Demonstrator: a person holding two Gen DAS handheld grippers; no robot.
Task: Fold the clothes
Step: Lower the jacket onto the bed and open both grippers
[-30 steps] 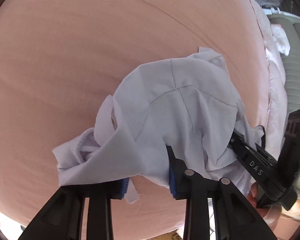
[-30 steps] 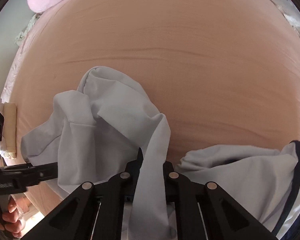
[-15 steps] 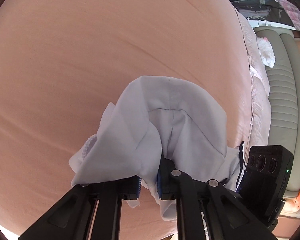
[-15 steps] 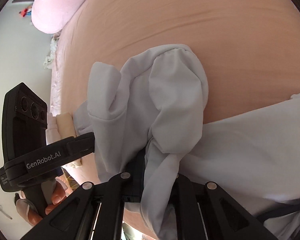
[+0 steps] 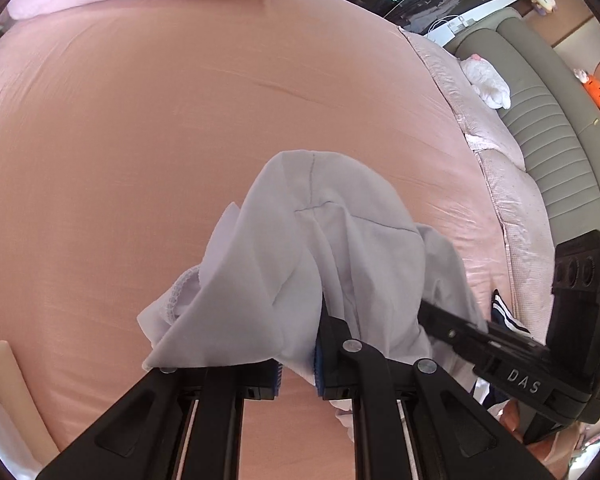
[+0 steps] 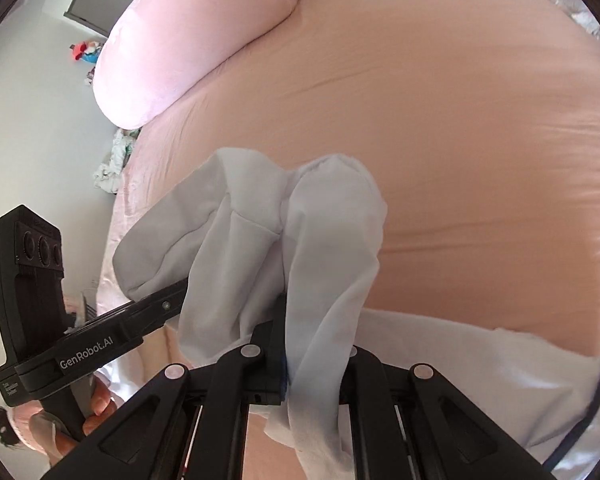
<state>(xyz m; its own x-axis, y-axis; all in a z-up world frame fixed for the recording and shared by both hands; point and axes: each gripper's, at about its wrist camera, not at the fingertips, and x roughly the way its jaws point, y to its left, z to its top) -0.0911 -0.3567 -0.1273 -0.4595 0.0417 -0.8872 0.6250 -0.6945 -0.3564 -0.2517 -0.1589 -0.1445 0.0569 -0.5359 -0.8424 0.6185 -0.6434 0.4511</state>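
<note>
Here, line by line:
Surroundings: a wide peach-pink bedsheet (image 5: 180,140) covers the bed; a puffy pale-pink pillow (image 6: 188,40) lies at its far edge, a grey ribbed sofa (image 5: 548,120) runs along its right side with a small white crumpled cloth (image 5: 486,82) on it, and a cream rolled item (image 5: 8,384) sits at the near left edge.
In the way: the bunched fabric drapes over both sets of fingers and hides their tips.
Hard to make out: the garment's outline is lost in folds; its lower part is cut off by the picture edges; a hand (image 6: 96,408) on the left handle shows only partly.
Garment: a pale lavender-white cotton garment (image 5: 300,264) with stitched seams and navy trim (image 6: 596,396), gathered above the near edge of the sheet, its right part spread on it.
Left gripper (image 5: 298,372): fingers nearly together, pinching a fold of the garment.
Right gripper (image 6: 312,372): fingers closed tight on a hanging strip of the garment.
</note>
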